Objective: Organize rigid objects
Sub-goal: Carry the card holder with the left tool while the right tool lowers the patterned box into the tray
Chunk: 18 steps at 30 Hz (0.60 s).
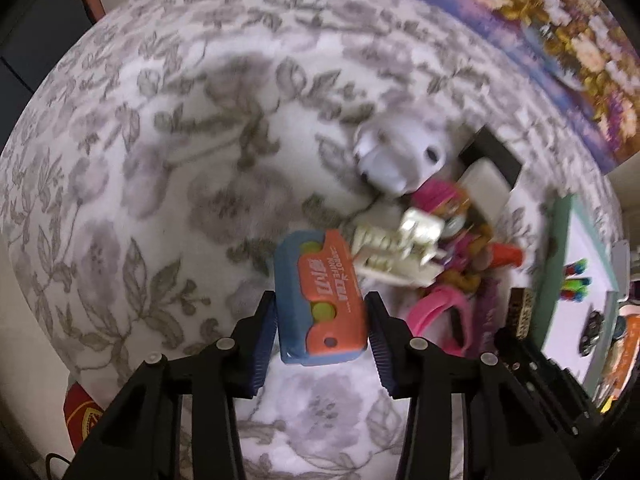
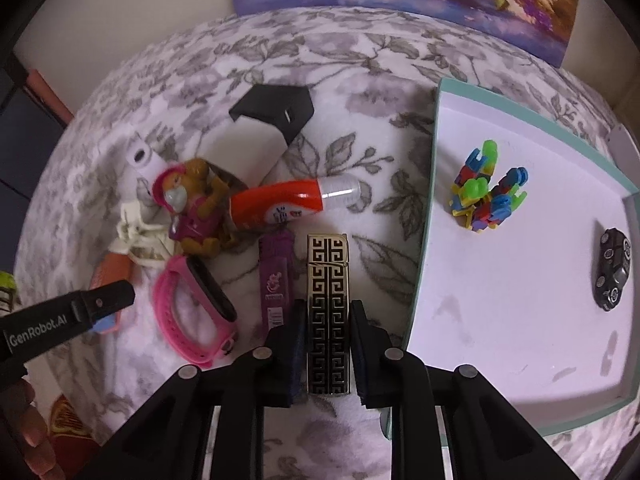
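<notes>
Left hand-held gripper clamped on a blue-and-orange toy knife, both pads meeting its flanks, the toy apparently raised clear of the floral bedspread, though motion blur in the left wrist view leaves its height uncertain. Right hand-held gripper closed on a gold-and-black patterned lighter, which lies lengthwise between the fingers, just beside a purple strip-shaped item and near the teal-rimmed tray. The tray holds a cluster of coloured building pieces and a small black toy car, well apart from each other, with bare white floor between them. Still unsorted on the bedspread: a pink wristband, an orange-and-white tube, a brown figure in pink, a cream skeleton toy and a black box. The step in hand is judged to be carrying the gripped pieces to the tray. To do it well, each should be lifted straight up before travel, so the lighter does not drag the purple item, carried over the tray's raised rim, and set down on bare floor away from the pieces and car
</notes>
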Each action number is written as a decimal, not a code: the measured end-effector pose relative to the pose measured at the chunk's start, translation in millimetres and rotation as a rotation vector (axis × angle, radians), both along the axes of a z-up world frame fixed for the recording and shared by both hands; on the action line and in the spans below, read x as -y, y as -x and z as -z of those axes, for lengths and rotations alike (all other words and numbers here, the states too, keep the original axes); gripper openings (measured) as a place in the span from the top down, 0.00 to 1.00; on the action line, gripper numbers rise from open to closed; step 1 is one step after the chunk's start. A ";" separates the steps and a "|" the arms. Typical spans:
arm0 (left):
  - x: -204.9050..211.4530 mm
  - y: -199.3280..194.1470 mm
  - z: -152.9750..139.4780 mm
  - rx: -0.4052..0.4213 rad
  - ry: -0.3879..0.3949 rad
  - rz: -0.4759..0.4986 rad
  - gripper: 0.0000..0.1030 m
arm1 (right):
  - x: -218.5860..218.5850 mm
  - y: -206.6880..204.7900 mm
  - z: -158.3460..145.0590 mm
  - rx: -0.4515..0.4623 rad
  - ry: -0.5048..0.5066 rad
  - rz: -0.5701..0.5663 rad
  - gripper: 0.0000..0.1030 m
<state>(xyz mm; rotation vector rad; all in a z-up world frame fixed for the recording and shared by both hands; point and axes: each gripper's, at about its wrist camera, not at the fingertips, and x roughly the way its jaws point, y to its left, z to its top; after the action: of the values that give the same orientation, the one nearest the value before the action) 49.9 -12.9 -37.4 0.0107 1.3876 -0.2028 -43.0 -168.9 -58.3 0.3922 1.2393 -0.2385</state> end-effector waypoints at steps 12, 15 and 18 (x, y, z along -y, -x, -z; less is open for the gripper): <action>-11.0 -11.1 -12.2 0.046 0.049 -0.002 0.78 | 22.6 13.7 -24.2 0.088 -0.038 0.068 0.79; -17.5 -10.3 -8.7 0.038 0.073 -0.016 0.78 | 22.5 11.7 -22.3 0.080 -0.037 0.066 0.79; -20.4 -12.3 -0.3 0.006 0.083 -0.032 0.78 | 20.6 11.2 -21.4 0.072 -0.026 0.056 0.79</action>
<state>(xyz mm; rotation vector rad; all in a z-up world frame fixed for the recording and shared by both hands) 62.2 7.5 -37.1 -0.0799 1.3713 -0.2335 -54.3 -189.6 -36.9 0.4551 1.1625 -0.2538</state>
